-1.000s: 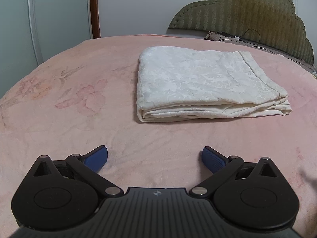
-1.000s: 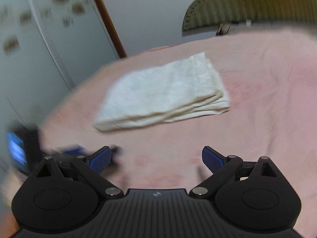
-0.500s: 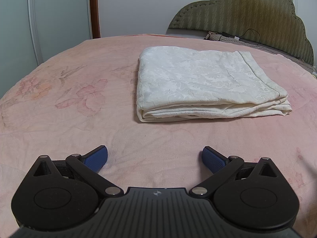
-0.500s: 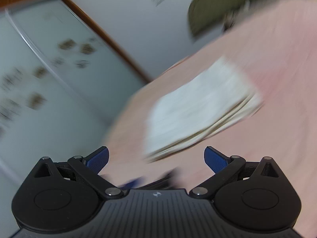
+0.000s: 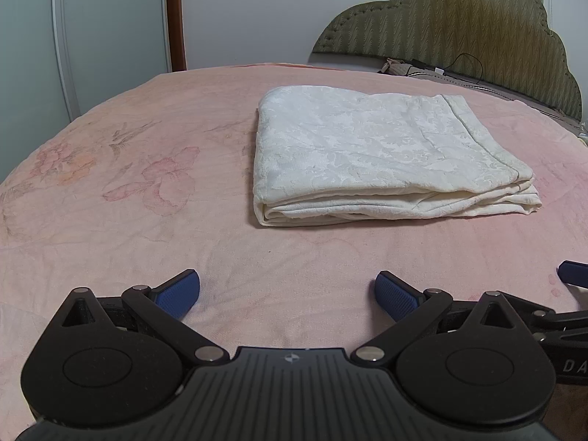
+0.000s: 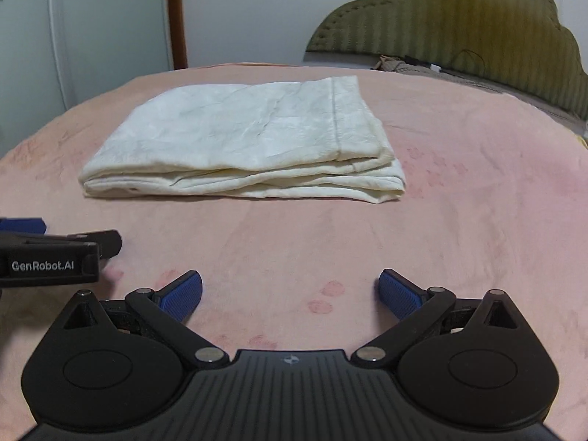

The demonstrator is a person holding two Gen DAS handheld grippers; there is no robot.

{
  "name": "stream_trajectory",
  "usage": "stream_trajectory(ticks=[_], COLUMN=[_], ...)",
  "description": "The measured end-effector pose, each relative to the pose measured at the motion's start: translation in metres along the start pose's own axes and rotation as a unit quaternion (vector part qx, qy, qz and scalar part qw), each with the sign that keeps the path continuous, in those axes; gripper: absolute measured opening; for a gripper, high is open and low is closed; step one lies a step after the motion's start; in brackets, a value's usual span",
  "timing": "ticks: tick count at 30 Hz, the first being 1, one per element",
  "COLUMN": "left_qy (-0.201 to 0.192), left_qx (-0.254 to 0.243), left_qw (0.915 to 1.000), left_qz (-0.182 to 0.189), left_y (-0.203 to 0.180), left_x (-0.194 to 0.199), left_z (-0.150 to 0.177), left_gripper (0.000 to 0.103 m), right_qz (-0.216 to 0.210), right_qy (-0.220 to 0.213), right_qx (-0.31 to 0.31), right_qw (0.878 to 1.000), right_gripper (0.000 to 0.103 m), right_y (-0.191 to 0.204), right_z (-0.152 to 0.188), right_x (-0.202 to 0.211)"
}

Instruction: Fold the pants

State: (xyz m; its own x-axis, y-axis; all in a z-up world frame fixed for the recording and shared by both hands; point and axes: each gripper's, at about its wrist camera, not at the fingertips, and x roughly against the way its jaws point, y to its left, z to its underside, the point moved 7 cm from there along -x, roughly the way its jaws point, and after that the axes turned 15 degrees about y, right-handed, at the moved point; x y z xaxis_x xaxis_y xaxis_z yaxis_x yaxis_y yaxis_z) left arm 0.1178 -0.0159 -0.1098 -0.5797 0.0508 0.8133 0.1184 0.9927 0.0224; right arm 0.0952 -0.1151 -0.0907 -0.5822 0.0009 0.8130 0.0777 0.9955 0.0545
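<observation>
Cream damask-woven cloth pants on a matt, fuzzy pink blanket; quilted fabric headboard

both wrist views low, facing pants

One folded pants; one bed; one headboard; two claws: left claw, right claw.

Readable text, one full entry: "GenRobot.AI", white on the black side of my left tongs, seen left of my right tongs. Partial: "DA", cut off, on my right tongs' body.
</observation>
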Motion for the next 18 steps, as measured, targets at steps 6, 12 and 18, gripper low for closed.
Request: stream_trajectory(ticks=[6,12,18], left_qy=[0.0,0.0,0.0], left_qx=[0.0,0.0,0.0], left_qw=[1.0,1.0,1.0], left_qz=[0.0,0.0,0.0], left_y=[-0.0001,-0.0001,0.0001], left_x=[0.0,0.0,-0.0002], left_z=[0.0002,0.0002,0.0], left_gripper=[0.103,0.103,0.103], right_qz=[-0.006,-0.004,-0.005], right_qy=[-0.002,-0.001,-0.002], right_qx=[-0.004,-0.003,-0.003], right_qw=[1.0,1.0,1.0], right_gripper=[0.103,0.103,0.103], right_y=[-0.0018,-0.0017,-0.0019], right_z=[-0.0015,-0.002,-0.0017], right_x=[-0.0023,-0.002,-0.0019])
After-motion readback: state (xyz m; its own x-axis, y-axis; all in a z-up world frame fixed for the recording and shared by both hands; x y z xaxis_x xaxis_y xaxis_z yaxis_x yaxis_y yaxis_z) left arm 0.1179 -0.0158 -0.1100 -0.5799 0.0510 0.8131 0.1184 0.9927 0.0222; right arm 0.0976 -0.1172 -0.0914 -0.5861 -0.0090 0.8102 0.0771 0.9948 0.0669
